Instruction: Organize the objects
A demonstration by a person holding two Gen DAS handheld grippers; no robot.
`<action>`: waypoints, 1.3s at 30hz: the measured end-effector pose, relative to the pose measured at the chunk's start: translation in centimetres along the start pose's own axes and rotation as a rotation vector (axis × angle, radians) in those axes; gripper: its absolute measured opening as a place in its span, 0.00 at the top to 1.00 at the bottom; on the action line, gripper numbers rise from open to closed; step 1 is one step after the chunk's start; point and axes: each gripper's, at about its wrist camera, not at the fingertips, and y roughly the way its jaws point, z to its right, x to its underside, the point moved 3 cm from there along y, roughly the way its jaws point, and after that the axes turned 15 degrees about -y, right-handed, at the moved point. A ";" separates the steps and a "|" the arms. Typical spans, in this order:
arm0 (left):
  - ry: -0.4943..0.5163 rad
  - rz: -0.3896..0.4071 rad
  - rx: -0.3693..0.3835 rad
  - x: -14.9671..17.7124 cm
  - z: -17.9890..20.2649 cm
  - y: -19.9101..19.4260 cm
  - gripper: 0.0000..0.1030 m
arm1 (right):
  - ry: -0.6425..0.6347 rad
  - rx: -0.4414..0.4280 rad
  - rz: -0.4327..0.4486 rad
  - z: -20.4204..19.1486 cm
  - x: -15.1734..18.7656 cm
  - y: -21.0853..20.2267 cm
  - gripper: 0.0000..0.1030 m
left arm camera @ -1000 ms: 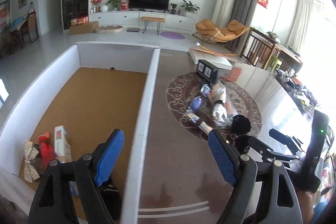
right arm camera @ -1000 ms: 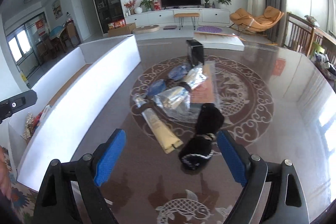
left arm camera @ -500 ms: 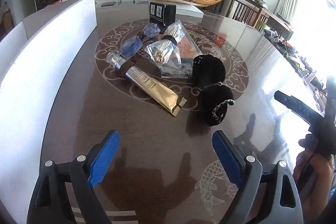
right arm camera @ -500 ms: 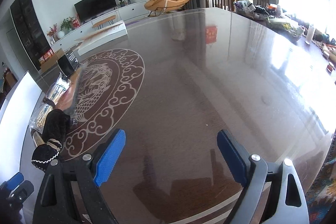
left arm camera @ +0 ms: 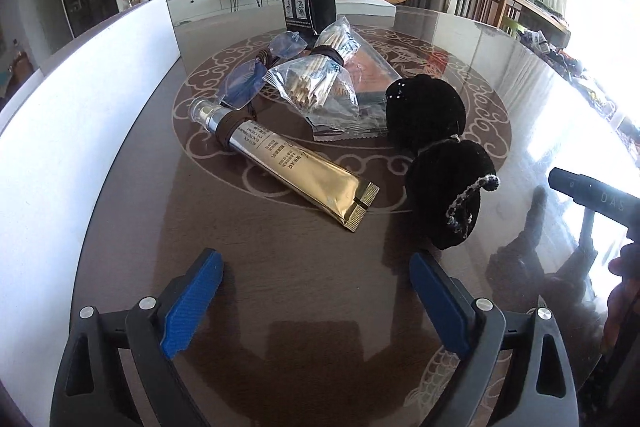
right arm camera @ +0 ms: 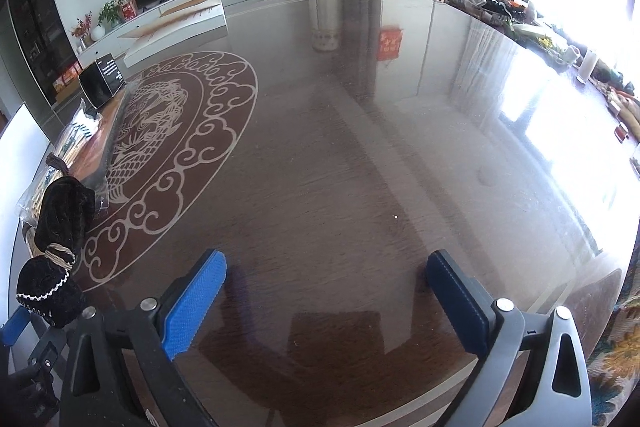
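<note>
In the left wrist view a gold tube (left arm camera: 288,165) lies on the table, with a black velvet pouch (left arm camera: 436,155) to its right. Behind them lie a clear bag of sticks (left arm camera: 320,83), blue glasses (left arm camera: 256,75) and a black box (left arm camera: 308,9). My left gripper (left arm camera: 316,267) is open and empty, just short of the tube's crimped end. My right gripper (right arm camera: 326,267) is open and empty over bare table, with the pouch (right arm camera: 56,239) far to its left.
A white box wall (left arm camera: 80,107) runs along the left side of the table. The dark glossy table (right arm camera: 360,147) stretches to the right. Clutter (right arm camera: 560,39) lies along its far right edge. The other handle (left arm camera: 592,199) shows at right.
My left gripper swung from over the white box to the table's objects and closed in on the gold tube. My right gripper turned right, away from the objects, and now holds still.
</note>
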 end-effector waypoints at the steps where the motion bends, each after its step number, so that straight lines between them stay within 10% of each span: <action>1: 0.005 -0.005 0.000 0.0 0.1 0.1 0.00 | -0.011 0.009 -0.006 -0.2 0.0 0.1 0.00; 39: 0.006 -0.007 0.001 0.0 0.1 0.4 0.00 | -0.016 0.030 -0.004 -0.3 0.2 -0.4 0.00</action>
